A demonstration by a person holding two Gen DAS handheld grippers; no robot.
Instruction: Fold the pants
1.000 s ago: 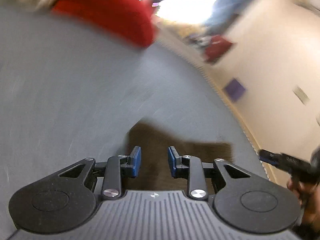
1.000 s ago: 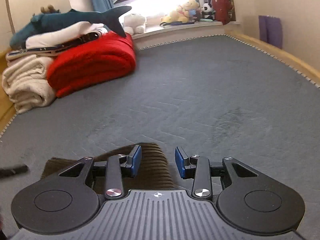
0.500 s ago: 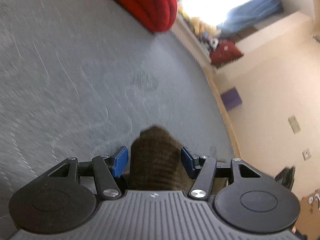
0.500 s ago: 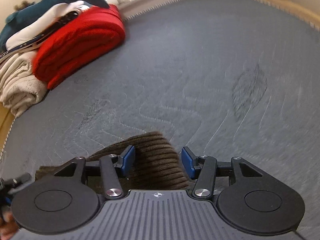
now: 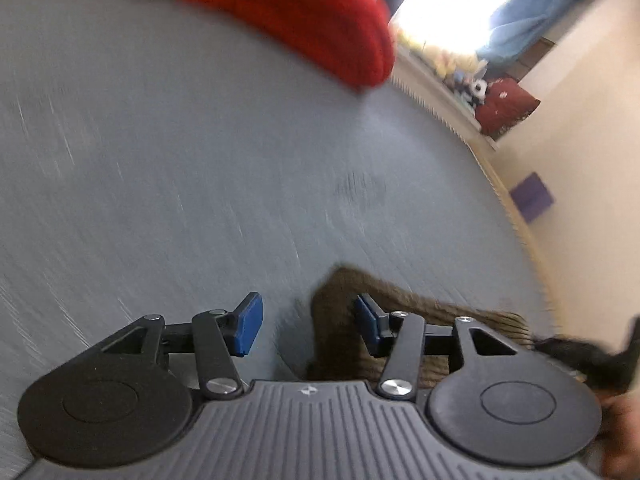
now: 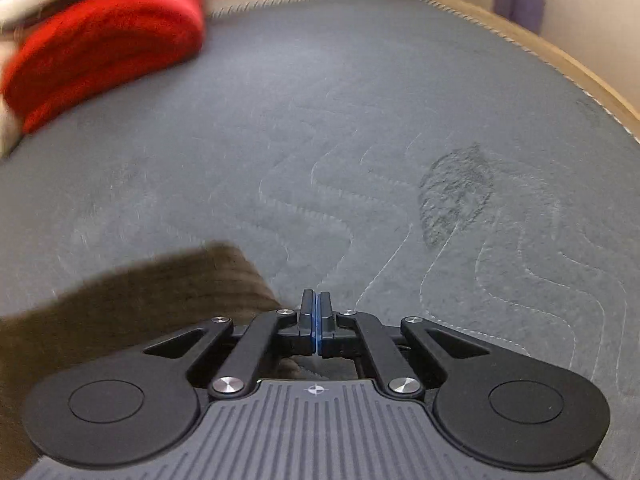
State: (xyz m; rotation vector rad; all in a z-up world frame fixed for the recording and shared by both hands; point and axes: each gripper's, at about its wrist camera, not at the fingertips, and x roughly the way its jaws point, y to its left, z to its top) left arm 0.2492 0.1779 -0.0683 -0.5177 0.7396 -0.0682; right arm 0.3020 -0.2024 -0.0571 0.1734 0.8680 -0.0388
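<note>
The brown corduroy pants (image 5: 340,328) lie on the grey mattress (image 5: 200,180). In the left wrist view a corner of them sits under my right finger. My left gripper (image 5: 308,324) is open, nothing between its blue pads. In the right wrist view the pants (image 6: 140,300) spread to the left of my right gripper (image 6: 316,320), whose blue pads are pressed together. No cloth shows between the tips; whether an edge is pinched lower down is hidden.
A folded red blanket (image 6: 104,40) and pale towels lie at the far left of the mattress (image 6: 360,120). A wooden bed edge (image 6: 560,64) runs along the right. Plush toys (image 5: 476,88) sit by the bright window.
My right gripper has gone from open over the pants to shut, with the pants now to its left. My left gripper stays open and has shifted left off the pants.
</note>
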